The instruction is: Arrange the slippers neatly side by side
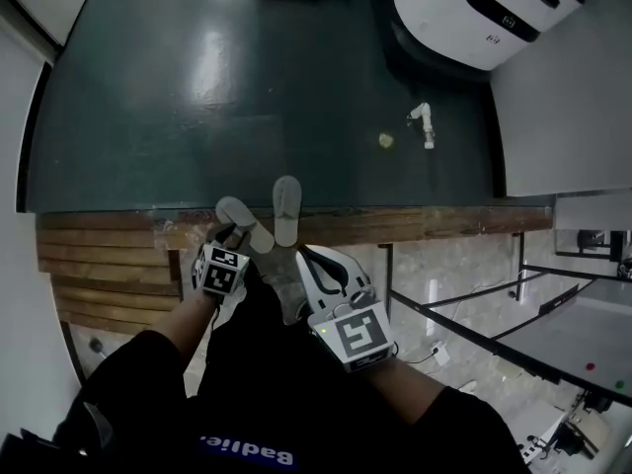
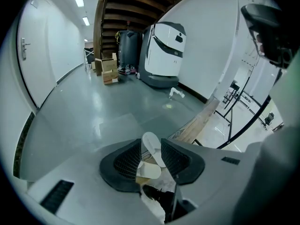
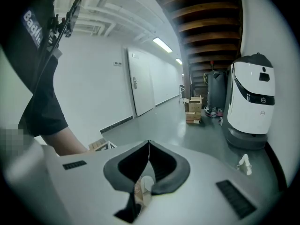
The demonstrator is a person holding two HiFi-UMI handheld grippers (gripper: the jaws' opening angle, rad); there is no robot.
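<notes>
Two slippers (image 1: pixel 286 208) splayed in V; left tool (image 2: pixel 150 143) apart, right tool (image 3: pixel 149 144) together, apparently empty.

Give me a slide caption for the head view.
White slippers askew at the wooden ledge, left claw and right claw poised nearby.

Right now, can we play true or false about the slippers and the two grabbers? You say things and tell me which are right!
1. There are two slippers, a straight slipper and a slanted slipper. True.
2. The slippers lie neatly side by side. False: one is turned at an angle to the other.
3. The left gripper has its jaws apart. True.
4. The right gripper is holding a slipper. False: its jaws are shut with nothing in them.
5. A big white machine stands on the dark floor. True.
</notes>
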